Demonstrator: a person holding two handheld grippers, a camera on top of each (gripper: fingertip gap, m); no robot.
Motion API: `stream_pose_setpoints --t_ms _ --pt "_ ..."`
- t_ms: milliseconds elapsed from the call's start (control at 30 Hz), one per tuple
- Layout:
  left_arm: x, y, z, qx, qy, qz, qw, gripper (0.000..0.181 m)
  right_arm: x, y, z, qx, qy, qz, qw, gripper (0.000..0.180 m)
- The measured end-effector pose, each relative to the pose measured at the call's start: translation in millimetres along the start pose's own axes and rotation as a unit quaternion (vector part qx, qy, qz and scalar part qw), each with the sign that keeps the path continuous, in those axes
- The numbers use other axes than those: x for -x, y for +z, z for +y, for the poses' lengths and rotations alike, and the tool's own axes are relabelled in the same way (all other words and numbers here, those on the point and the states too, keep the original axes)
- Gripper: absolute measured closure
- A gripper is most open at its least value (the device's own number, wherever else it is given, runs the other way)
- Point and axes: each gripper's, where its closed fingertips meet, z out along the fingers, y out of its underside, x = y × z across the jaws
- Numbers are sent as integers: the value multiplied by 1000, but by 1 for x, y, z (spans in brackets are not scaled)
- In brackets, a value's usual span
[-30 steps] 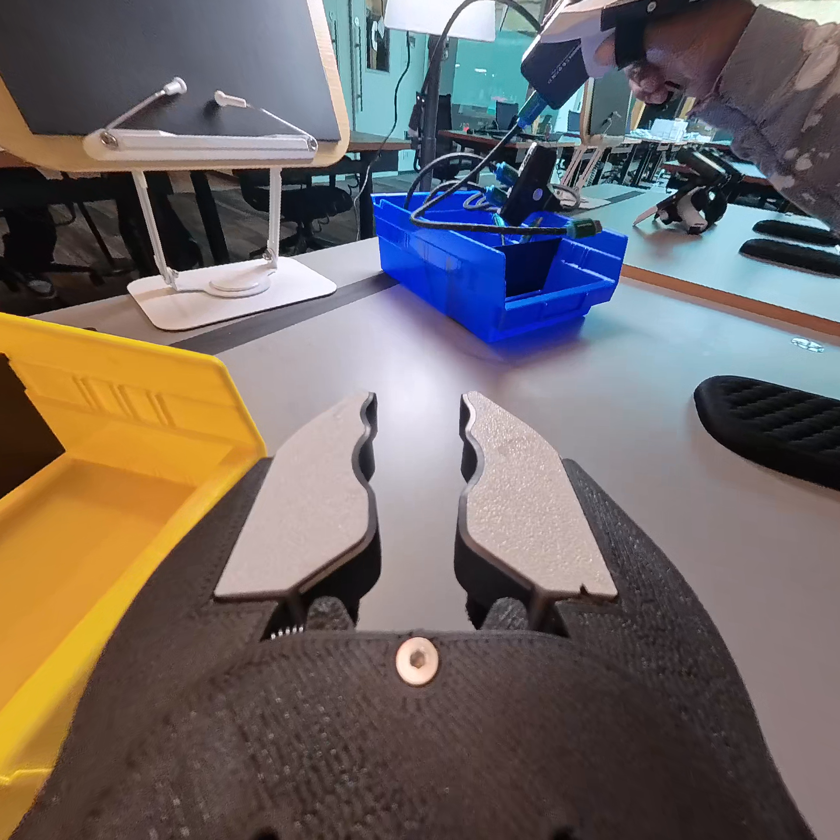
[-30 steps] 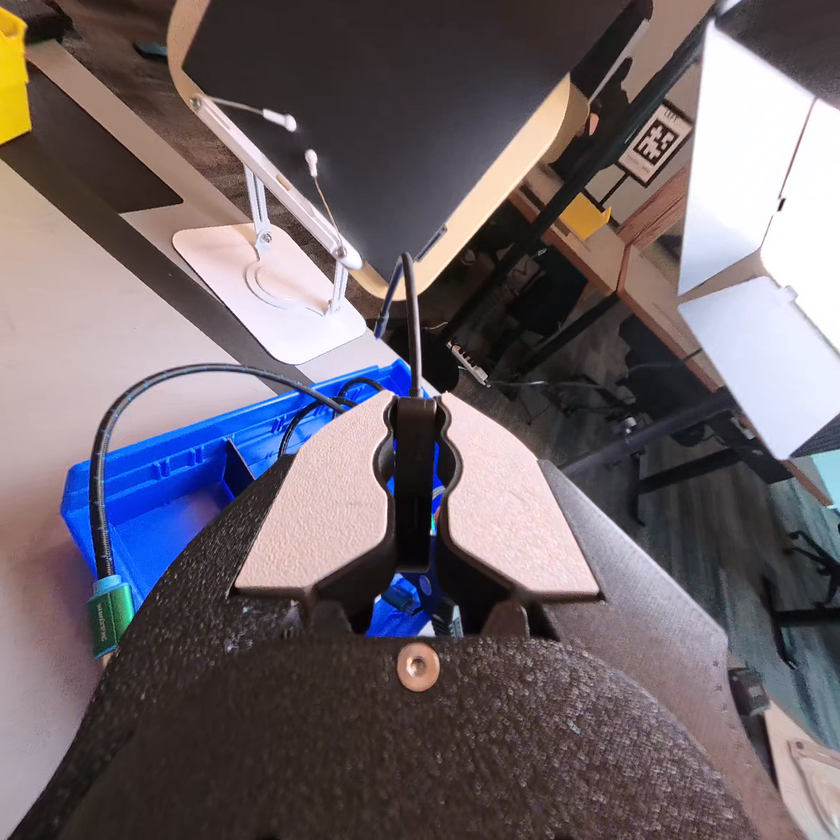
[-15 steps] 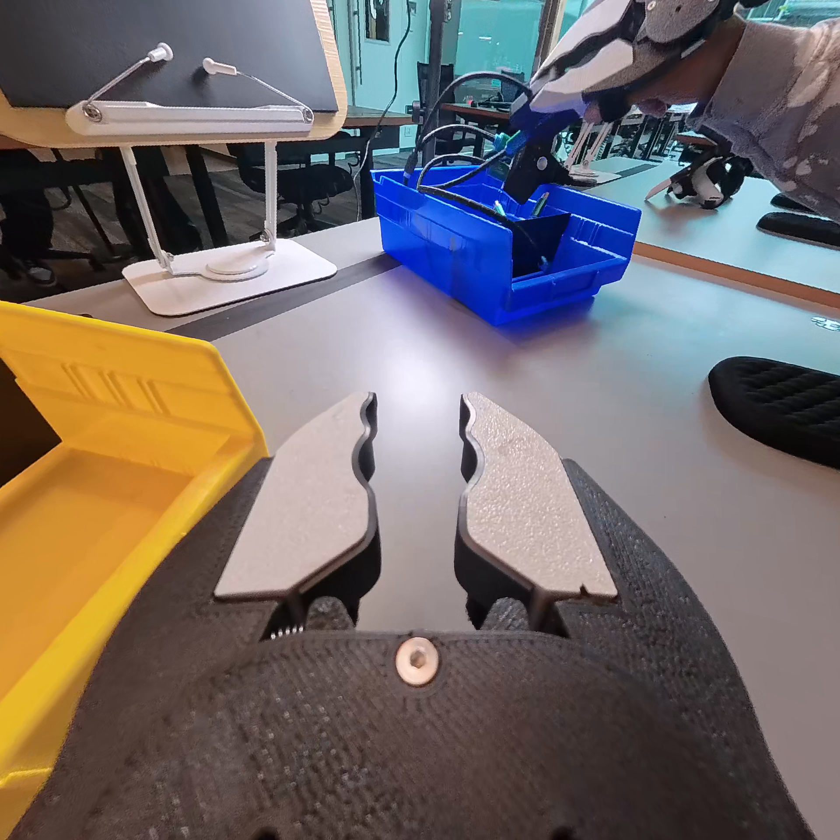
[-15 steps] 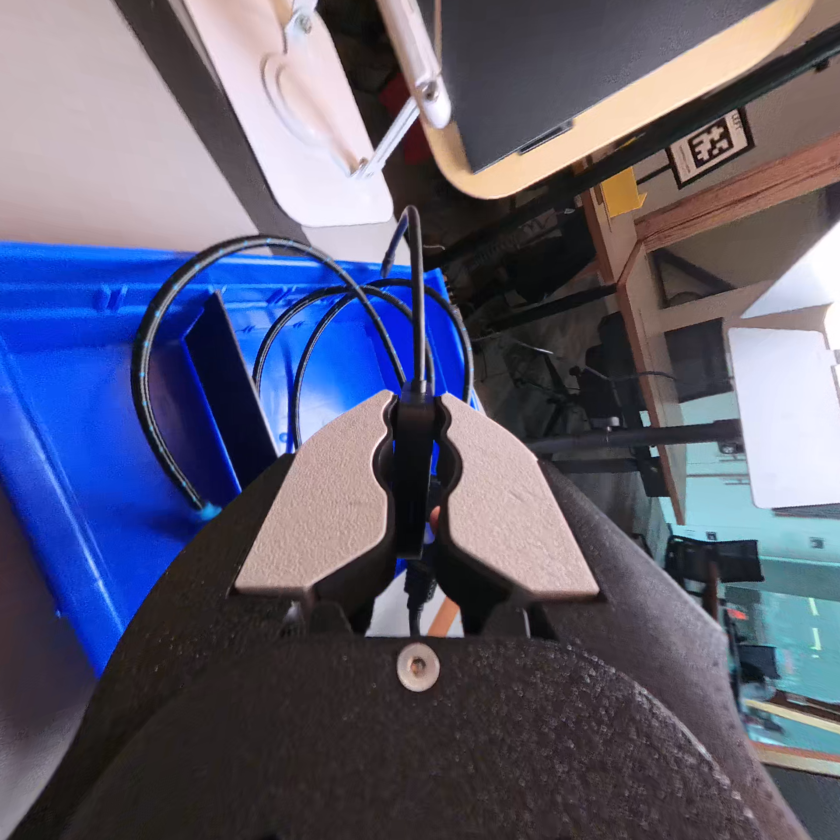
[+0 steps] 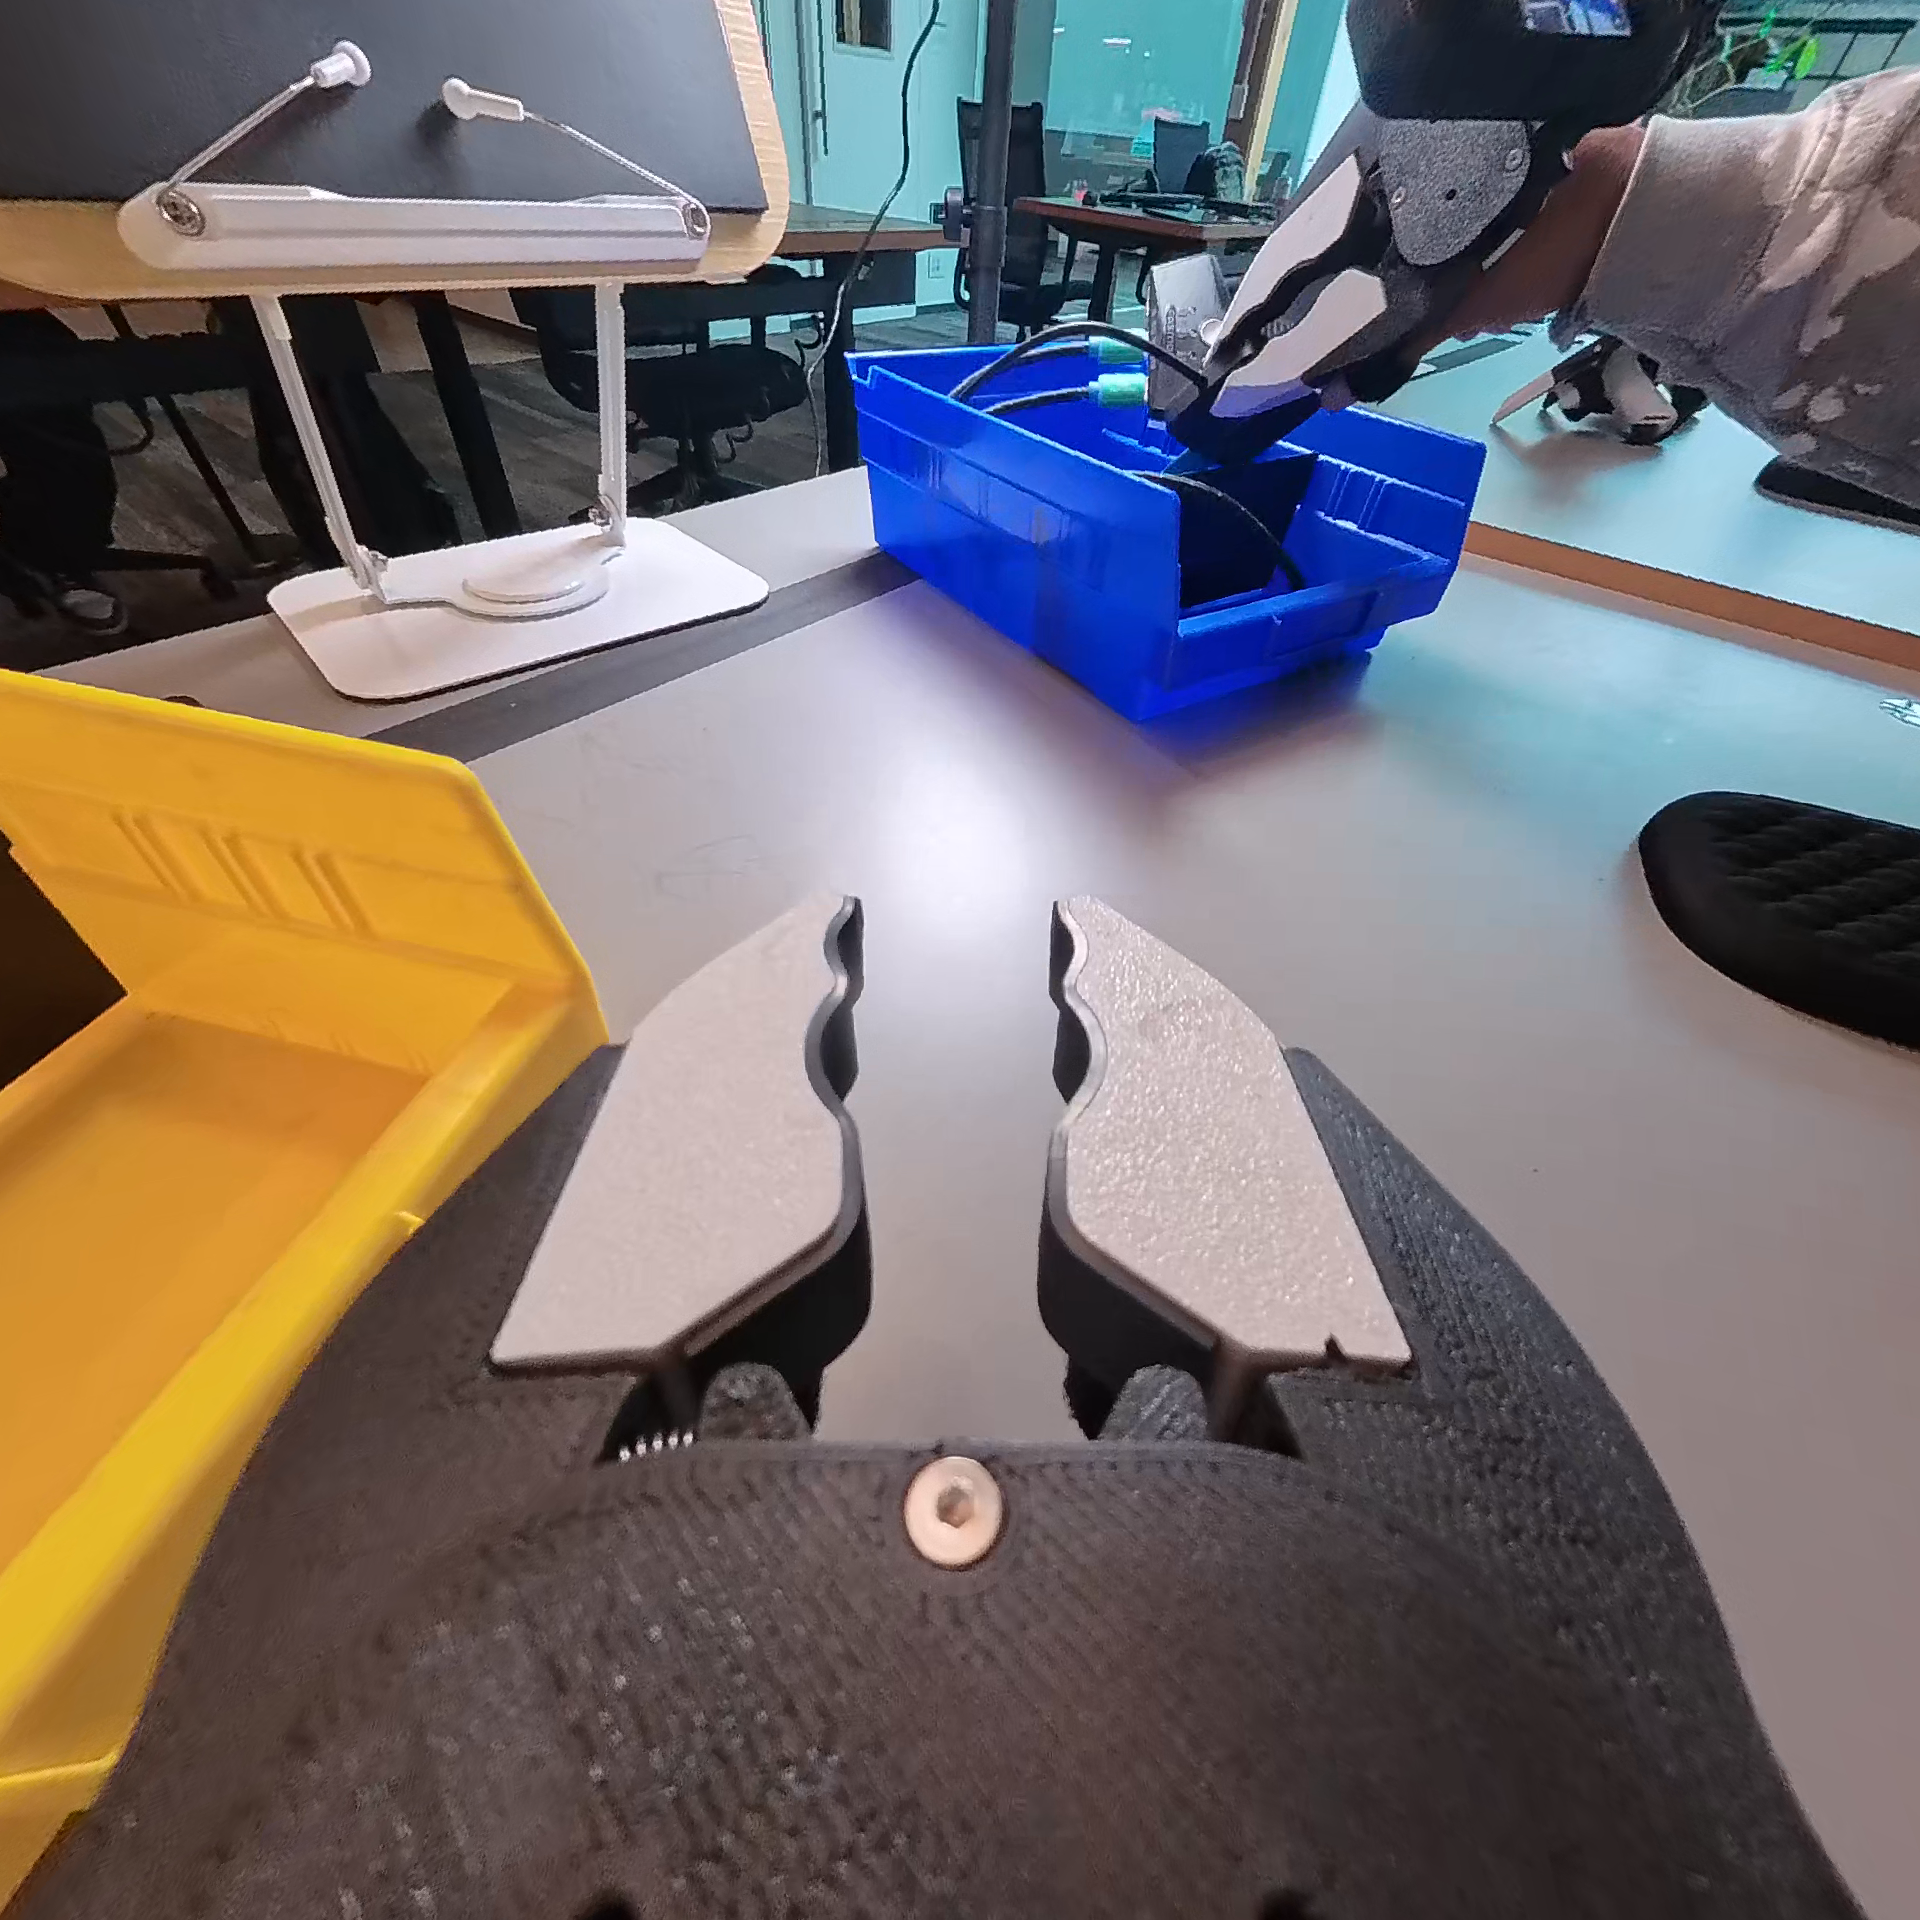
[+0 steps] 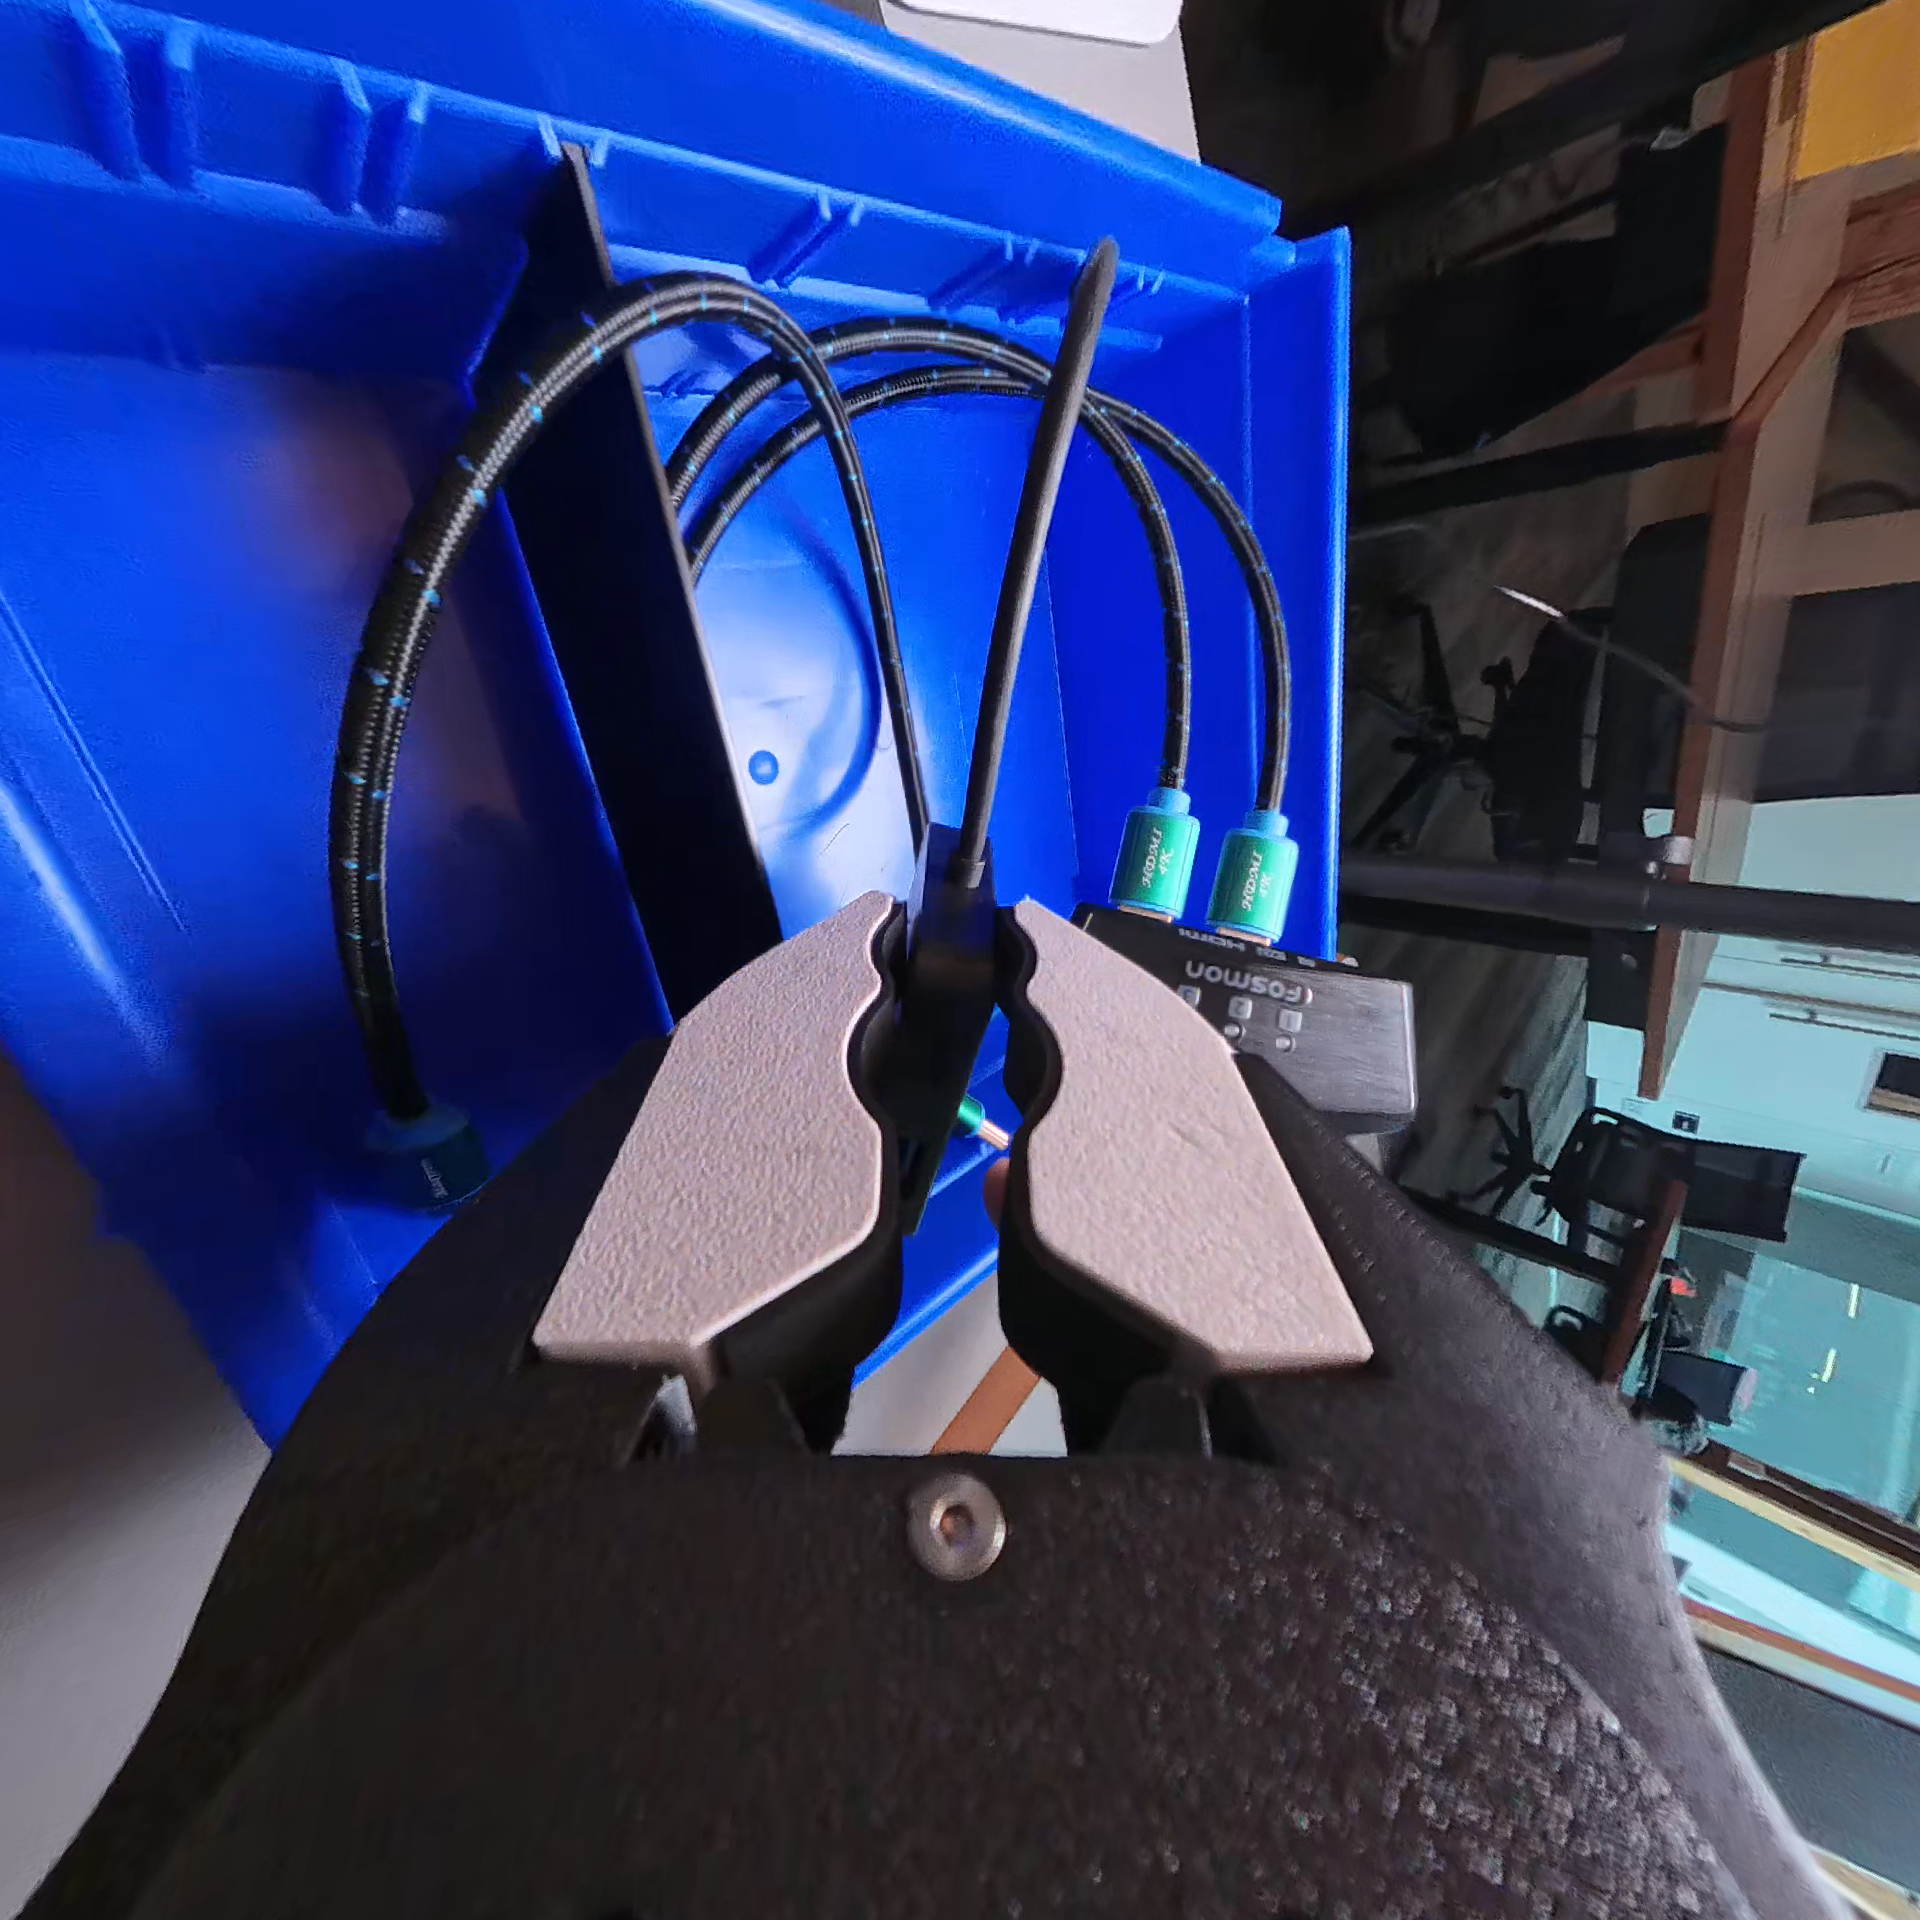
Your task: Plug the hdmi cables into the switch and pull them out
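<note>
Grey table (office behind) bears blue bin.

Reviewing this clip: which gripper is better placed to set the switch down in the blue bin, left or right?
Right. The right gripper is shut on a black connector over the blue bin, with the switch beside it. The left gripper is open, holds nothing, and hovers over the table near the yellow bin.

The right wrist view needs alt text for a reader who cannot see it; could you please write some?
The right tool is shut on a black plug above a blue bin. Braided cables loop inside the bin, and two green plugs sit in a dark switch beside the tool.
</note>
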Motion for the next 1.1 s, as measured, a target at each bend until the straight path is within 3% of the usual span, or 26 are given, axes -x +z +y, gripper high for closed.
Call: stream_pose_setpoints --t_ms 400,733,900,1000,1100 --pt "1 1 2 4 1 0 1000 146 -9 6 11 41 24 -30 998 162" --pt "3 -2 -2 1 7 -12 1000 146 -19 -62 -39 -98 94 -33 990 144" --pt "9 -4 -2 2 0 -29 1000 146 4 -127 -96 -273 182 -48 943 140" --pt "12 -6 -4 -3 -2 -36 999 146 45 -161 -127 -373 240 -93 892 142" --pt "16 -7 -4 -4 -1 -45 999 145 96 -172 -144 -424 274 -136 852 143"
